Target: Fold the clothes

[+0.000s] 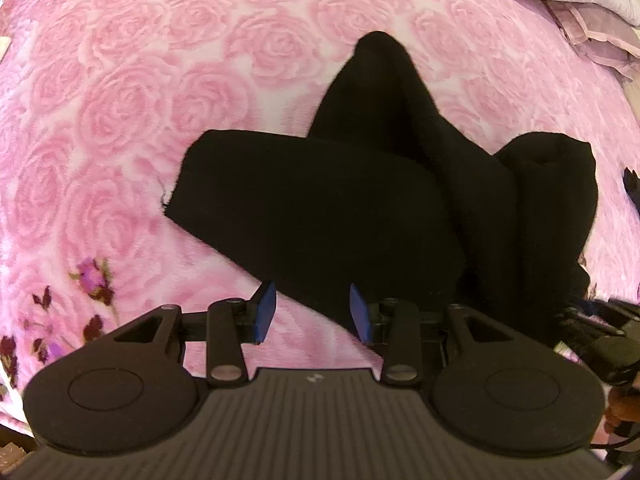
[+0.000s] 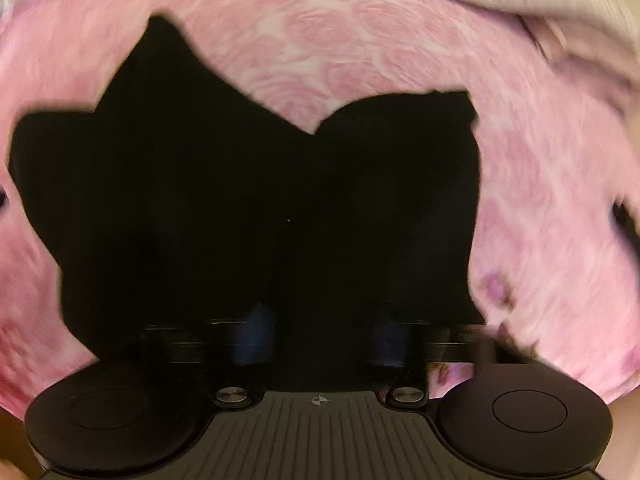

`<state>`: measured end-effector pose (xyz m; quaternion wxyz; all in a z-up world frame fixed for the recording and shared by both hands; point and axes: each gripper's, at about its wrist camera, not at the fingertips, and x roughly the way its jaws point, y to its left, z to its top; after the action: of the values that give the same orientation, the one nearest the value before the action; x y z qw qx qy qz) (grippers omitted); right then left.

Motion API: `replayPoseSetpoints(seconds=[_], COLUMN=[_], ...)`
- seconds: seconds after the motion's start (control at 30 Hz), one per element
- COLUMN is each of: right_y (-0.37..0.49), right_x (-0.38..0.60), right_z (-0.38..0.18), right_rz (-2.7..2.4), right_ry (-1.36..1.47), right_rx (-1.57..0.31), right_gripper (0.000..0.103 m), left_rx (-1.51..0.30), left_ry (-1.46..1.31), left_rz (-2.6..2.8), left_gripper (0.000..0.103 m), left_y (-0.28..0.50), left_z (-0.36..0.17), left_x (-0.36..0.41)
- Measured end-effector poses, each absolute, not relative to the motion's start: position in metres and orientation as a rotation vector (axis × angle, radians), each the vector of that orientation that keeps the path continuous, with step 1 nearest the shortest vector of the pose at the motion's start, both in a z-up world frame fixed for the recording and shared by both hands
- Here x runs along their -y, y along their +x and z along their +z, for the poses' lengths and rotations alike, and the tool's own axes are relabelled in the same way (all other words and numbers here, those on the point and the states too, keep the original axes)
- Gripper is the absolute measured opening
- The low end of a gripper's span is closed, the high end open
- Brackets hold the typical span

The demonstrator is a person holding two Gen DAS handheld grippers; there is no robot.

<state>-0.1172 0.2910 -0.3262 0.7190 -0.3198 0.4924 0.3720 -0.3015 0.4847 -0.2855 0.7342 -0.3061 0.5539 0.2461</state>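
Left wrist view: left tool (image 1: pixel 312 312), jaws apart and empty, hangs at the near lower edge of the black garment (image 1: pixel 360 208) on the pink bed blanket (image 1: pixel 120 120). Right tool (image 2: pixel 320 340) over its middle, blurred, grip unclear. Garment's long axis runs away, upward from both.

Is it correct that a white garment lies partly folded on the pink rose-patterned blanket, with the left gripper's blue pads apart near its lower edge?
Not quite: the garment is black, not white, as the left wrist view shows. The rest holds: it lies partly folded on the pink rose-patterned blanket, and the left gripper has its blue pads apart near the garment's lower edge.
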Motion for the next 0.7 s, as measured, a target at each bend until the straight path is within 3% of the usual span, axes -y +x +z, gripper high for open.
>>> replayPoseSetpoints(seconds=[0.13,0.2,0.23,0.3,0.33,0.5,0.7], right_y=[-0.072,-0.050,-0.040,-0.024,-0.015,0.017,0.052], right_x=[-0.240,-0.212,-0.201,-0.186,-0.178,-0.164,-0.138], right_z=[-0.311,-0.313,-0.316,-0.316,-0.316,-0.295,-0.271], right_rz=[0.736,0.633,0.629,0.634,0.636,0.638,0.729], right_ry=[-0.414,-0.310,-0.266,-0.200,-0.168,-0.151,0.094], right_rx=[-1.247,-1.321,-1.371,-1.452,-1.489,-1.472,-1.394], right_gripper=[0.008,0.012,0.018,0.062,0.065,0.066,0.066], left_rx=[-1.210,-1.203,-1.201,-1.192,-1.188,-1.165,-1.124], left_ry=[-0.682,-0.695,-0.702,-0.711,-0.714,-0.754,-0.777], left_rz=[0.511,0.488,0.470,0.439,0.425,0.397,0.394], left_gripper=[0.034,0.034,0.034,0.035,0.035,0.035,0.035], left_y=[-0.287,-0.276,-0.270,-0.257,-0.250,-0.222,-0.196], left_z=[-0.284,-0.284,-0.283,-0.283,-0.283,-0.283,-0.276], left_x=[-0.469,-0.458,-0.452,-0.439,-0.432,-0.405,-0.384])
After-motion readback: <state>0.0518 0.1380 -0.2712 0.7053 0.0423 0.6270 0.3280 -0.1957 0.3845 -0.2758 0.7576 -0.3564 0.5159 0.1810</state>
